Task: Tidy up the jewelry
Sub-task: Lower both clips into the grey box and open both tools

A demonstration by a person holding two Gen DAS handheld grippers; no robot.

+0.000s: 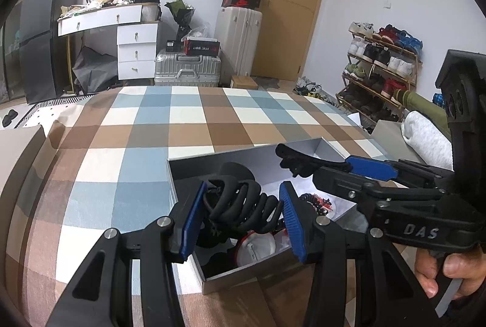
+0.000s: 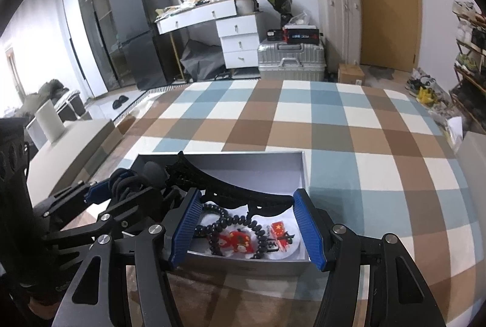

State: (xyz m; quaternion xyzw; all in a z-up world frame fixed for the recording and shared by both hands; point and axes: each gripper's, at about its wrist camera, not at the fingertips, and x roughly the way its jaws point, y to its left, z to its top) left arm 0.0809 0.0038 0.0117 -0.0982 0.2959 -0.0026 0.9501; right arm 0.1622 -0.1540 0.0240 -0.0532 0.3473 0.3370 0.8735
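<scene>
I have both grippers' fingers clamped on black plastic claw clips, left [image 1: 241, 217] on the looped one [image 1: 240, 205] and right [image 2: 247, 223] on the long one [image 2: 231, 190], above the grey cardboard box [image 2: 304, 172], neither dropped in yet.

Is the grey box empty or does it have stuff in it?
Not empty. The grey box holds a black spiral hair tie, red-and-white stickers and other dark items.

Cloth: a checked tablecloth [image 1: 170, 126] of blue, brown and white squares covers the surface before me.
Far wall: a white dresser [image 1: 133, 50] with drawers, clutter on top.
Beside it: a dark fridge [image 1: 45, 32] on my left.
Floor: a silver suitcase [image 1: 186, 70] lying flat, a white suitcase [image 1: 238, 38] upright.
Door: wooden door [image 1: 291, 2], closed.
Right side: a shoe rack [image 1: 379, 69], full.
</scene>
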